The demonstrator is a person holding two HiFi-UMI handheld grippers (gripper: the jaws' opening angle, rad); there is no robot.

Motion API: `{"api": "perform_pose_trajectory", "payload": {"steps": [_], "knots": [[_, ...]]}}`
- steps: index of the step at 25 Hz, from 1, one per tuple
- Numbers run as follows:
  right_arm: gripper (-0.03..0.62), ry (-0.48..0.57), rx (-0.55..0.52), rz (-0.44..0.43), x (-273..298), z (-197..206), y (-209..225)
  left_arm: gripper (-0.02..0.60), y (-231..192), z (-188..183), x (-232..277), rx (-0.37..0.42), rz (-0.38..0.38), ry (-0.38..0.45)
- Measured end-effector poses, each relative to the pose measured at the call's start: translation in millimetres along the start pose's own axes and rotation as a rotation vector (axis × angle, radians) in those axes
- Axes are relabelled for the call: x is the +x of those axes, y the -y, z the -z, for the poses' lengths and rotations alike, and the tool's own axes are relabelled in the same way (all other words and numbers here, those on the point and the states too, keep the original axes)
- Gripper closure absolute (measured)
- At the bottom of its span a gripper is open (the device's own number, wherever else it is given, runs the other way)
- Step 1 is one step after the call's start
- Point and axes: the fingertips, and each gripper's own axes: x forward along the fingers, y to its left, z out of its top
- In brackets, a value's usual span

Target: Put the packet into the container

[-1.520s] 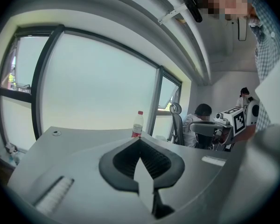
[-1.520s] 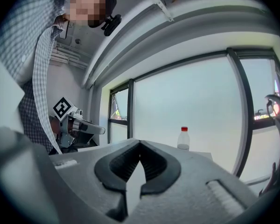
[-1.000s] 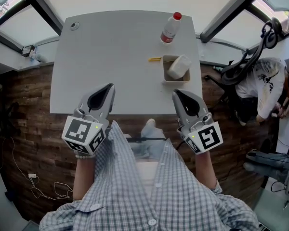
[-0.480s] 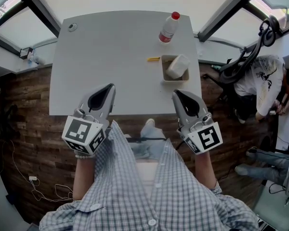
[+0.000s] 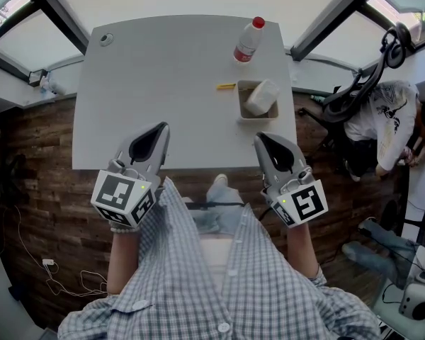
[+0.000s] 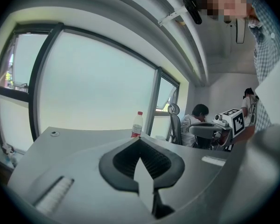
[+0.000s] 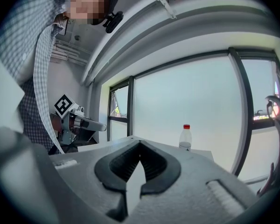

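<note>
Over dark wood-plank flooring (image 5: 42,190) stands a flat, matte grey rectangular table (image 5: 163,83). Below it in the head view hangs a soft, small-checked shirt (image 5: 212,275). At the table's near edge sit the left gripper (image 5: 158,129) and the right gripper (image 5: 261,139), smooth tapered grey shells with ribbed black pads. Each has its jaws pressed together at the tips with nothing between them. Toward the far right of the table rests a squarish, open-topped tan container (image 5: 242,108). Just beyond it stands a clear plastic bottle (image 5: 248,42) with a red cap. The pale, rounded packet (image 5: 262,98) lies tilted inside the container. A thin yellow strip (image 5: 227,86) lies just beside the container's left corner, and a small round grommet (image 5: 106,39) sits at the far left corner.
</note>
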Motion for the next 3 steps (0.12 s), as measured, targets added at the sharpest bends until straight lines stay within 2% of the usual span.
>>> {"api": "perform_pose_trajectory", "payload": {"steps": [3], "knots": [[0.594,-0.002,0.0,-0.001,-0.6,0.0,-0.2,0.58,0.4,-0.7,-1.4,-0.001,-0.001,0.001]]}}
